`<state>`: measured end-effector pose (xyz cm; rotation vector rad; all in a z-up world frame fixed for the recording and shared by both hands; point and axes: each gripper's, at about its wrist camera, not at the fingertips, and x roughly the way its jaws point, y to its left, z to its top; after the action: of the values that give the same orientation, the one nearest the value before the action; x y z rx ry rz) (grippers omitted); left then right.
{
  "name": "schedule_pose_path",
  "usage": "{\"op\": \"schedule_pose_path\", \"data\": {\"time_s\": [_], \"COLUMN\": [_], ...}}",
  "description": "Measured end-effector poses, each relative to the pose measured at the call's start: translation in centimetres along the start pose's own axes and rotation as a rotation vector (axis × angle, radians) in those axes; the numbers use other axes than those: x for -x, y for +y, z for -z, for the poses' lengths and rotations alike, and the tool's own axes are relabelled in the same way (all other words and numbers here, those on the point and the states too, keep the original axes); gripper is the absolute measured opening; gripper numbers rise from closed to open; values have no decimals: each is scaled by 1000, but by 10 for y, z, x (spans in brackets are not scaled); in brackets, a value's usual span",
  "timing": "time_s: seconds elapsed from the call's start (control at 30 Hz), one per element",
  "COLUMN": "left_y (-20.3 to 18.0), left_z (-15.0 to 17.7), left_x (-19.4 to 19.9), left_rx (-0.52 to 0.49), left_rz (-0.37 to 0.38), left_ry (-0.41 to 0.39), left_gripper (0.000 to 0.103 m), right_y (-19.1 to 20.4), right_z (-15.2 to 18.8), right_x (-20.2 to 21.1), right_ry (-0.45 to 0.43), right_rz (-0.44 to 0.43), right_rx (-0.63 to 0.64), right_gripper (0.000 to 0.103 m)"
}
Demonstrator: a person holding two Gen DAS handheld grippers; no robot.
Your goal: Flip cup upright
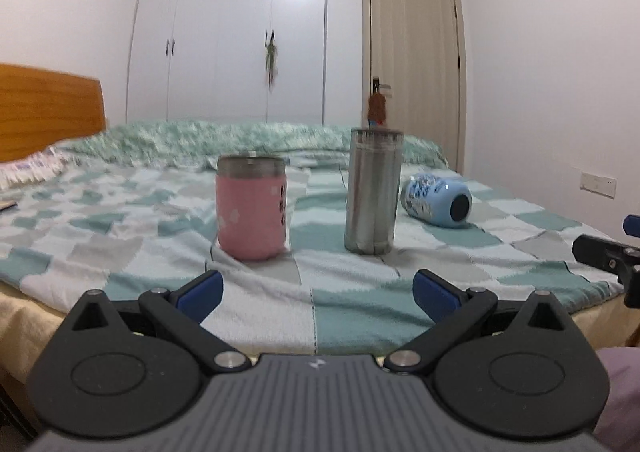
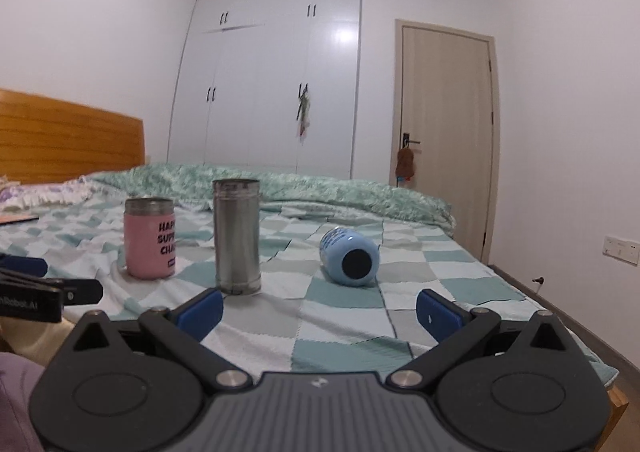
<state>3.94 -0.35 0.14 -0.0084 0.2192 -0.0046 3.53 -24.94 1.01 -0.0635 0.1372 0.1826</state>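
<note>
A light blue patterned cup (image 1: 437,200) lies on its side on the bed, its dark round end facing me; it also shows in the right wrist view (image 2: 349,256). A pink cup (image 1: 251,207) with a steel rim stands upright, also in the right wrist view (image 2: 149,238). A tall steel cup (image 1: 373,191) stands upright between them, also in the right wrist view (image 2: 237,236). My left gripper (image 1: 318,292) is open and empty, short of the pink and steel cups. My right gripper (image 2: 320,312) is open and empty, short of the blue cup.
The cups rest on a green and white checked blanket (image 1: 160,219) over the bed. A wooden headboard (image 2: 68,139) is at left. A white wardrobe (image 2: 272,79) and a door (image 2: 444,139) stand behind. The bed's right edge (image 2: 528,292) drops to the floor.
</note>
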Motion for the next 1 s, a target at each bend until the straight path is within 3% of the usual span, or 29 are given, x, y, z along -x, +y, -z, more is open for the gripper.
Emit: {"op": "schedule_pose_path", "data": {"time_s": [1.0], "left_y": [-7], "left_z": [5], "left_x": [10], "left_rx": [-26], "left_rz": [20], "left_ry": [-55], "left_gripper": [103], "right_y": [0], "right_z": [3], "right_x": [3], "right_ry": [-26], "right_rz": [8], "right_rx": [-8], "right_gripper": [103]}}
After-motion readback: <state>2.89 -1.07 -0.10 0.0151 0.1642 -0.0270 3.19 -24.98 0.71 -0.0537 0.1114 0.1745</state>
